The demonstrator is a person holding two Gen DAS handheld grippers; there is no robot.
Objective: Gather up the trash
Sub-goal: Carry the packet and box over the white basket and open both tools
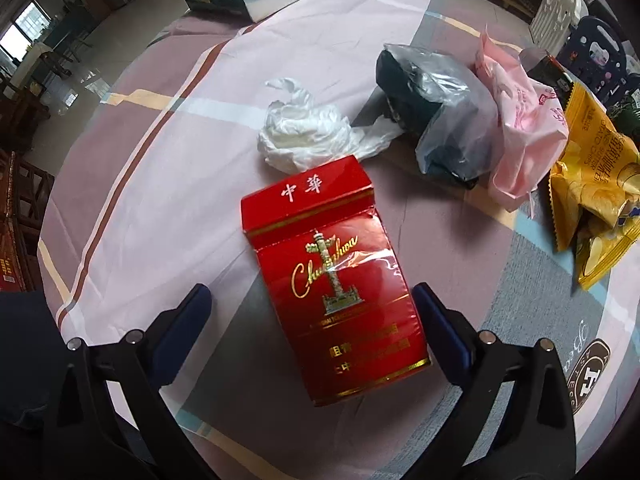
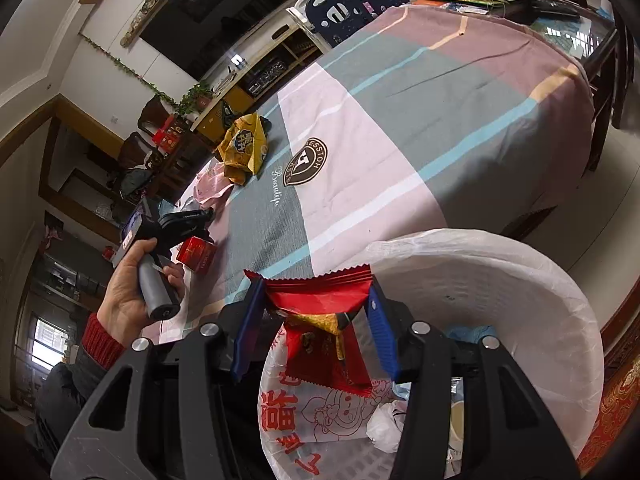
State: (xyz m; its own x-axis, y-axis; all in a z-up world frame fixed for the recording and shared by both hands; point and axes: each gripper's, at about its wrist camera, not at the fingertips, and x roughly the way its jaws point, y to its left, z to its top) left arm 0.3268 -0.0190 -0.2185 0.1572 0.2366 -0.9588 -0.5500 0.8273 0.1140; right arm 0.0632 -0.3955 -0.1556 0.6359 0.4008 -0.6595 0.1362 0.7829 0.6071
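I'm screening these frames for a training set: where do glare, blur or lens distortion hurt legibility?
Left wrist view: glare streaks the film on the red Chunghwa cigarette pack, softening its lower gold text; the tablecloth stripes bow from fisheye distortion. Right wrist view: the red snack wrapper between the right gripper fingers is sharp, the white-lined trash bin rim is nearly blown out, and the corners vignette black.

Place: a lived-in home, the dining and sitting area.
Table: a big table under a patchwork tablecloth (image 2: 400, 128) of pink, grey and mauve.
Wall: a dark television (image 2: 208, 4) above a low shelf unit (image 2: 276, 60), ivy trailing beside it.
Seating: stacked plastic stools (image 2: 348, 4) and dark wooden chairs (image 2: 160, 160).
Light: daylight through barred windows (image 1: 20, 32).
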